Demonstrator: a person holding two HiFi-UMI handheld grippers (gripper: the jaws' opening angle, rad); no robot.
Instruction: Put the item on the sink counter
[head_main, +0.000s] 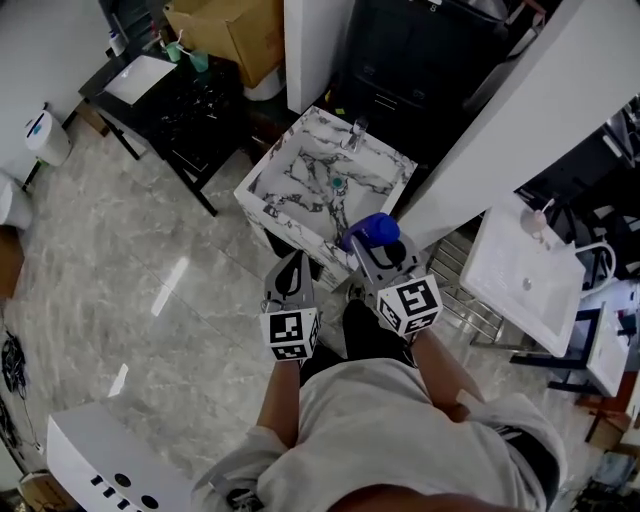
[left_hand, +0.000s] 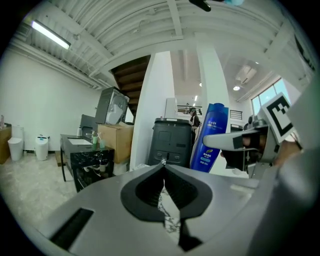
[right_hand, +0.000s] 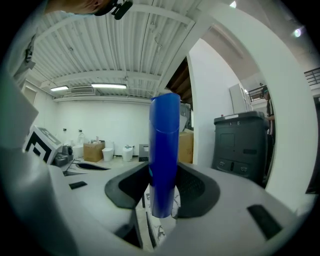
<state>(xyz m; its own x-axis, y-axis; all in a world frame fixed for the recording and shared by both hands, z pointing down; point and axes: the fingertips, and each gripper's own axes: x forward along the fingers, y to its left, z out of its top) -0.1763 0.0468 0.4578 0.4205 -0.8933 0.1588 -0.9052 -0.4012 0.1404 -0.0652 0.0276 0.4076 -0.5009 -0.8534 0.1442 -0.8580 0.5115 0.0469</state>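
A tall blue bottle stands upright between the jaws of my right gripper, which is shut on its lower part. In the right gripper view the bottle fills the middle, pinched by both dark pads. From the left gripper view the same bottle shows at the right, held in the other gripper. My left gripper is beside it, shut and holding nothing, its pads meeting at the tips. Both grippers hover at the near edge of the white marble sink counter, whose faucet is at the far side.
A black marble vanity stands to the left of the sink counter, with a cardboard box behind it. A white slanted column and a white basin are to the right. A dark cabinet stands behind the counter.
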